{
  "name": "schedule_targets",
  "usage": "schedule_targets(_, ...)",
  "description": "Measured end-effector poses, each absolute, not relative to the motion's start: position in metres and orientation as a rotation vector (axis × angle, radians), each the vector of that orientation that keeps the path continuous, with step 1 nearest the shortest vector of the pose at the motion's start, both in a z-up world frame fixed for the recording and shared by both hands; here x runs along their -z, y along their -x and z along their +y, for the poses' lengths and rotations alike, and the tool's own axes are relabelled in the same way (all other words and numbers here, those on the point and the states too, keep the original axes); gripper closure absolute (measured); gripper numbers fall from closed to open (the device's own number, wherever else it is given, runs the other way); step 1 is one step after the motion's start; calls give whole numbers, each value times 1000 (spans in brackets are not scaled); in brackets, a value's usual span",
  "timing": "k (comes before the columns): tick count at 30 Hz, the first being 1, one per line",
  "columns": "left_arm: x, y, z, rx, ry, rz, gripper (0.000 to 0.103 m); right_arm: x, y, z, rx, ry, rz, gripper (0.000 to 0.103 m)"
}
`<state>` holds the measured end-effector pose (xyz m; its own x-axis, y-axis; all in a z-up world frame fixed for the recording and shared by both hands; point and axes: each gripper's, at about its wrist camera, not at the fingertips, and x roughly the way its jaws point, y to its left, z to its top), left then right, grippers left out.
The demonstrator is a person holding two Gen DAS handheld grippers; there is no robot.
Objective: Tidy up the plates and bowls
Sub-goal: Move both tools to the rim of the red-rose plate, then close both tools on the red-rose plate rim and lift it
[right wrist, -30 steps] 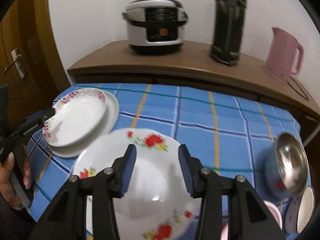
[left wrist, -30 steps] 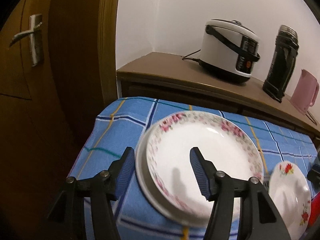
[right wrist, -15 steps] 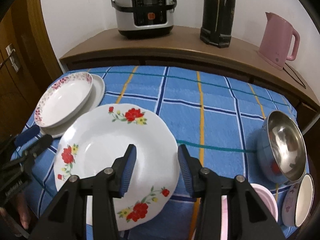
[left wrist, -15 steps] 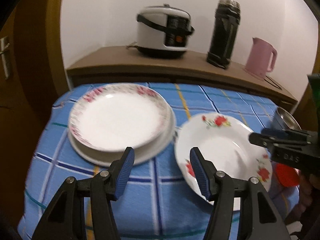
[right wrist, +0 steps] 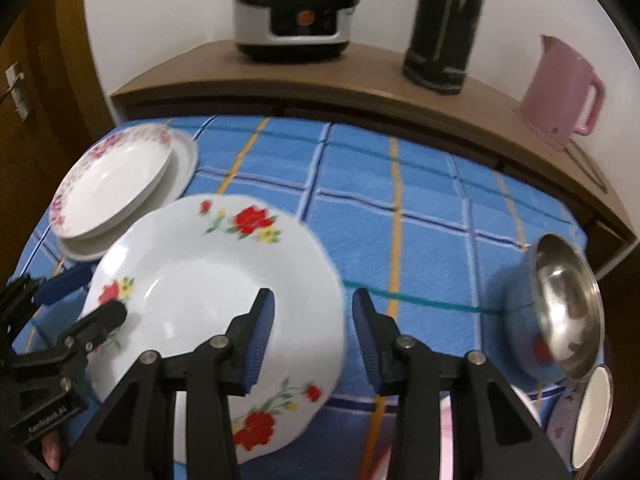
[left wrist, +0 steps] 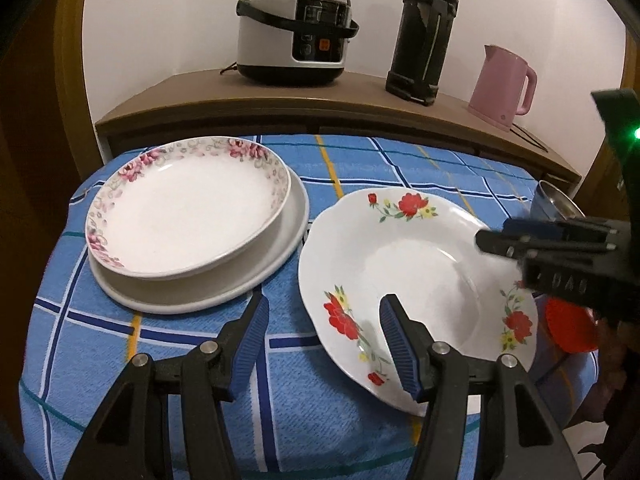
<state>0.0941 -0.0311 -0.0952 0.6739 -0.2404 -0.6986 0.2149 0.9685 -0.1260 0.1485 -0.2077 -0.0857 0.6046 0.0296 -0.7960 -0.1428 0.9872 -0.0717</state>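
Observation:
A white plate with red flowers (left wrist: 416,268) (right wrist: 216,304) lies on the blue checked tablecloth (left wrist: 168,360). My left gripper (left wrist: 322,344) is open, its jaws either side of the plate's left rim. My right gripper (right wrist: 314,342) is open, its jaws either side of the plate's right rim; it also shows in the left wrist view (left wrist: 560,248). A pink-flowered plate (left wrist: 188,208) sits on a plain white plate (left wrist: 276,256) at the left. A steel bowl (right wrist: 560,304) and a white-lined bowl (right wrist: 588,412) lie tilted at the right.
A wooden sideboard (left wrist: 320,100) behind the table carries a rice cooker (left wrist: 292,28), a black flask (left wrist: 424,32) and a pink kettle (left wrist: 504,84). A red object (left wrist: 568,328) lies past the flowered plate. A door with a handle (right wrist: 18,88) is at the left.
My left gripper swung right from the stacked plates to the red-flowered plate's left rim. My right gripper moved rightwards to the plate's right rim.

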Motion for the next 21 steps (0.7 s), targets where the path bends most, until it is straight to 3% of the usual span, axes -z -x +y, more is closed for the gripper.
schedule_targets(5, 97, -97, -33, 267, 28, 801, 43, 96, -151, -200, -132, 166, 975, 63)
schedule_targets(7, 98, -99, -35, 267, 25, 810, 43, 100, -150, -197, -132, 184, 984, 58)
schedule_targets(11, 101, -102, -37, 278, 17, 827, 43, 100, -149, -199, -129, 173, 987, 61)
schedule_targets(15, 103, -101, -42, 294, -5, 832, 66, 100, -148, -201, -131, 159, 987, 69)
schedule_targets(21, 100, -95, -46, 276, -46, 791, 66, 102, -148, -199, -112, 171, 972, 71)
